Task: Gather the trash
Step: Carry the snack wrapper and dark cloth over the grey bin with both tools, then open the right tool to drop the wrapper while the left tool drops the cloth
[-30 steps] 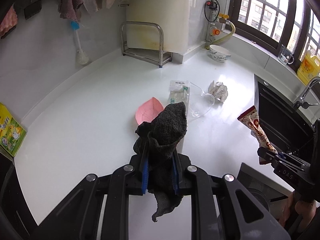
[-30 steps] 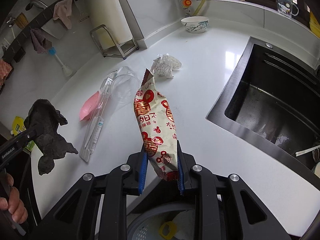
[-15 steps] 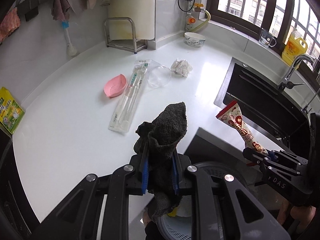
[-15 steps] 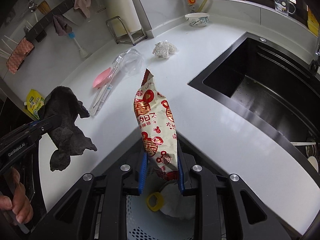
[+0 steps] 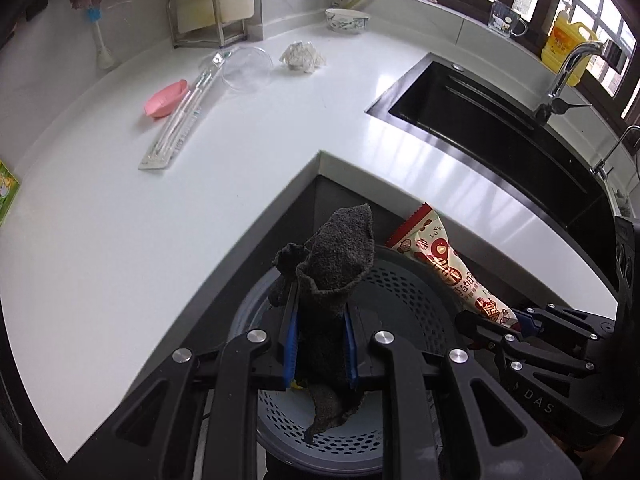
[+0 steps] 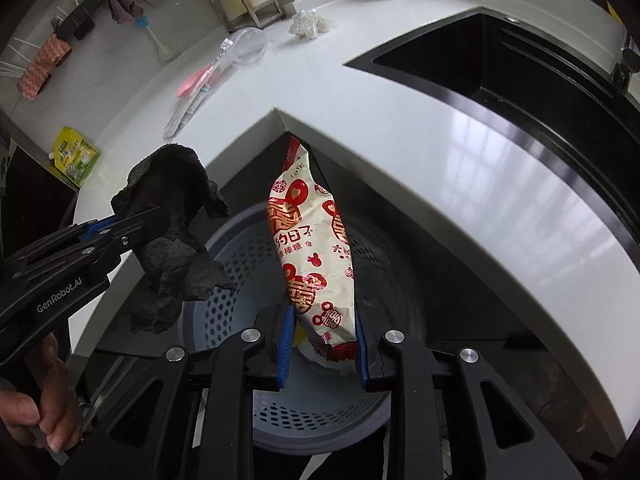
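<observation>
Both tongs are loaded: left tongs (image 5: 318, 350) pinch the dark rag (image 5: 332, 268), right tongs (image 6: 320, 338) clamp the red-and-white snack wrapper (image 6: 314, 256), each hanging over the perforated grey bin (image 6: 360, 420) below the white surface (image 5: 120, 240). I want both pieces centred over the mouth before letting go, low enough that the rag's tail doesn't drape the rim.

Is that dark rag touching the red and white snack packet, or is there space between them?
Apart. The right wrist view shows a plain gap, with the grey bin visible between the dark rag and the snack packet.
</observation>
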The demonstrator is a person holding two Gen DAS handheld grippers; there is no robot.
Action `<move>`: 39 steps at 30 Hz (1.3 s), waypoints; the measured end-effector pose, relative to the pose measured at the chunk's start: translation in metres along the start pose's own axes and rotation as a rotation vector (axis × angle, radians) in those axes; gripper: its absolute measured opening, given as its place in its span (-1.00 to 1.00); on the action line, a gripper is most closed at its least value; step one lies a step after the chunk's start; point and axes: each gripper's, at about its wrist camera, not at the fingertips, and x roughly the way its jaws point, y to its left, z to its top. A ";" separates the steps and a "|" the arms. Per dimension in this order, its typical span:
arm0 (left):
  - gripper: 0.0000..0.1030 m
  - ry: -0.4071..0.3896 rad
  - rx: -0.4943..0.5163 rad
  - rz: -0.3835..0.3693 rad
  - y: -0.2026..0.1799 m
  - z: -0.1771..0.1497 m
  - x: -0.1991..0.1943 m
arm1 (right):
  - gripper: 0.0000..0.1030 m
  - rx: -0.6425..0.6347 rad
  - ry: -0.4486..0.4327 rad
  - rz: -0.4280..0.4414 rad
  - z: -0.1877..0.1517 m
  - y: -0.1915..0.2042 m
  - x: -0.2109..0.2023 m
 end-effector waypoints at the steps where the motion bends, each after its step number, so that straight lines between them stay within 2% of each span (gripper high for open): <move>1: -0.63 0.010 0.001 0.003 -0.002 -0.005 0.005 | -0.54 -0.001 0.014 0.000 -0.004 -0.001 0.003; 11: -0.63 0.103 -0.014 0.041 -0.003 -0.041 0.038 | -0.54 -0.007 0.111 0.037 -0.028 -0.002 0.038; 22: -0.57 0.124 -0.049 0.081 0.005 -0.056 0.036 | -0.51 -0.010 0.157 0.063 -0.036 -0.004 0.050; 25: -0.46 0.116 -0.053 0.098 0.004 -0.055 0.034 | -0.43 -0.016 0.158 0.063 -0.036 -0.003 0.049; 26: -0.35 0.113 -0.057 0.104 0.005 -0.055 0.032 | -0.28 -0.016 0.157 0.060 -0.035 -0.003 0.050; 28: -0.04 0.104 -0.068 0.116 0.007 -0.056 0.028 | -0.09 -0.010 0.147 0.051 -0.036 0.000 0.049; 29: 0.16 0.094 -0.073 0.123 0.009 -0.057 0.025 | -0.08 -0.007 0.139 0.051 -0.035 -0.001 0.047; 39: 0.18 0.065 -0.098 0.160 0.015 -0.054 0.006 | -0.08 0.001 0.115 0.053 -0.032 -0.007 0.036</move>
